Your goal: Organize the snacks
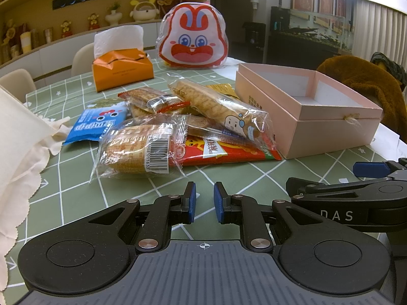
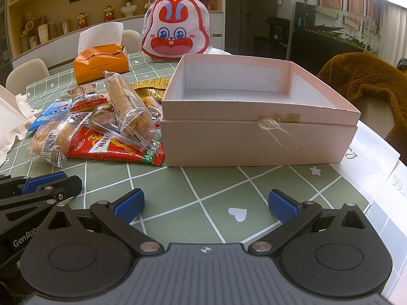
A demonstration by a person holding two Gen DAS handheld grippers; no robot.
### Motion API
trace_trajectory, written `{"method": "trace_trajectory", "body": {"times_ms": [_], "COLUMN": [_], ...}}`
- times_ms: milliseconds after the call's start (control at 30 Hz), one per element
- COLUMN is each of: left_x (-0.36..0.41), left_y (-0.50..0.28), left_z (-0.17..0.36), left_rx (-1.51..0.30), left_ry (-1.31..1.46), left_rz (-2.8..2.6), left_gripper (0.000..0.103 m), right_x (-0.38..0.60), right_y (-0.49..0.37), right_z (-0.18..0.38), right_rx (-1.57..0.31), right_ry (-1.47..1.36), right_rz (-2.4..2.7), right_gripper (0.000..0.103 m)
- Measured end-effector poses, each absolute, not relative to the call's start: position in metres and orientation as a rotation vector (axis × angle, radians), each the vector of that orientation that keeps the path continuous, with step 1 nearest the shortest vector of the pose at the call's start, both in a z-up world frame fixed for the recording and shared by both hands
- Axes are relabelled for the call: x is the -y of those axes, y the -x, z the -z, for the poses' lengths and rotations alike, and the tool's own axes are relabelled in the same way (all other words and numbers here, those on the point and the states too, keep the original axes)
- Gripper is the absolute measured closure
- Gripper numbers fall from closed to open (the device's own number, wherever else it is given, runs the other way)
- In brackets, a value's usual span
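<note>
Surface: green tablecloth [image 2: 218, 185] with a white grid, small white hearts and flowers; shelves with figurines are seen behind.
Left gripper [image 1: 204, 202]: blue pads are drawn close together with a narrow gap; nothing is held or touched; it hangs just above the cloth.
Right gripper [image 2: 206, 203]: blue pads are spread wide; nothing lies between them; a white heart on the cloth shows in the gap.
Writing on the tools: "DAS" is read on the right gripper's side in the left view; "GenRob" is read, cut off, on the left gripper's side in the right view.
Snack pile [image 1: 178, 127]: found just ahead of the left gripper, ahead and left of the right one; packets lie heaped and overlapping.
Nearest packet: clear-wrapped biscuit pack [image 1: 138, 150] with a barcode label, closest to the left pads but apart from them.
Red packet [image 1: 223, 152]: lies flat under the pile; Chinese print, too small to be read surely.
Long clear packet [image 1: 218, 106]: lies on top, with a cartoon face printed near its end.
Blue packet [image 1: 95, 123]: at the pile's left edge, white Chinese characters.
Pink box [image 2: 257, 124]: straight ahead of the right gripper, open, empty inside, set in its own lid, a twine knot on the front; it touches the pile's right edge.
Beyond: orange tissue pack [image 1: 122, 70] and a rabbit-face bag [image 1: 193, 36], well behind the pile.
</note>
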State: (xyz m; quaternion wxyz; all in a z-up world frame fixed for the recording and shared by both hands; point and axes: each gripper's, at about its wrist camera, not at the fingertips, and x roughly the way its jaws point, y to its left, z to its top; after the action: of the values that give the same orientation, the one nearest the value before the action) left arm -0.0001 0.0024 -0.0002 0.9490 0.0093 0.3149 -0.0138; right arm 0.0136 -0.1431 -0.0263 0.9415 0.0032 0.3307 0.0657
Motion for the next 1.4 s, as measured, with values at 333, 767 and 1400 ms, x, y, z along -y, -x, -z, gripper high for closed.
{"method": "trace_trajectory", "body": {"times_ms": [333,767,1400], "left_x": [-0.002,-0.002,-0.042], "left_y": [0.0,0.0,-0.038], "left_z": [0.0,0.0,-0.077], "left_rx": [-0.641,-0.641,-0.756], "left_ry": [-0.018,-0.021,0.141], "left_rz": [0.028,0.025,0.043], "left_gripper": [0.084,0.084,0.083], "right_x": [0.143,0.143,0.132], "right_y": [-0.014,-0.014,-0.049], "right_z": [0.026,0.026,-0.022], "right_rx": [-0.675,-0.675,-0.97], "right_ry": [-0.007,-0.007,0.065], "right_rz": [-0.134,-0.134,-0.302], "right_gripper": [0.0,0.0,0.019]}}
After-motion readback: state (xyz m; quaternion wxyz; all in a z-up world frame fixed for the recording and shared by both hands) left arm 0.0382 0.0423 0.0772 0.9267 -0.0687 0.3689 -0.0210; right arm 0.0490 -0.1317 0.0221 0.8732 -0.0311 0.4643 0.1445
